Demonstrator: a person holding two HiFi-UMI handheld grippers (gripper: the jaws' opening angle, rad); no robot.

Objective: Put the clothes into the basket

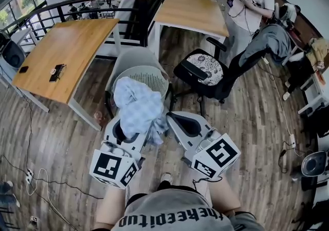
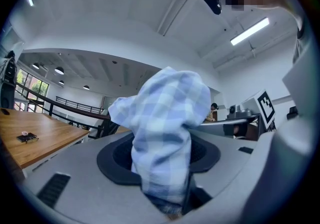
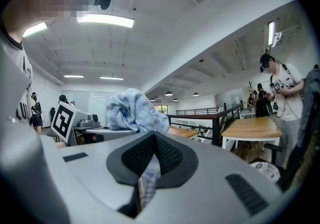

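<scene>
Left gripper [image 1: 128,131]: fingers clamped on a thick bunch of the blue checked cloth [image 1: 138,107]. Right gripper [image 1: 172,120]: fingers pinched almost together on a thin edge of the same cloth. Cloth is held up between both, just near side of the white basket [image 1: 154,73], which sits on a grey chair [image 1: 131,57].

Grey black-lettered shirt [image 1: 175,217]; pale-grey left tool [image 1: 134,126] and right tool [image 1: 170,118].
</scene>
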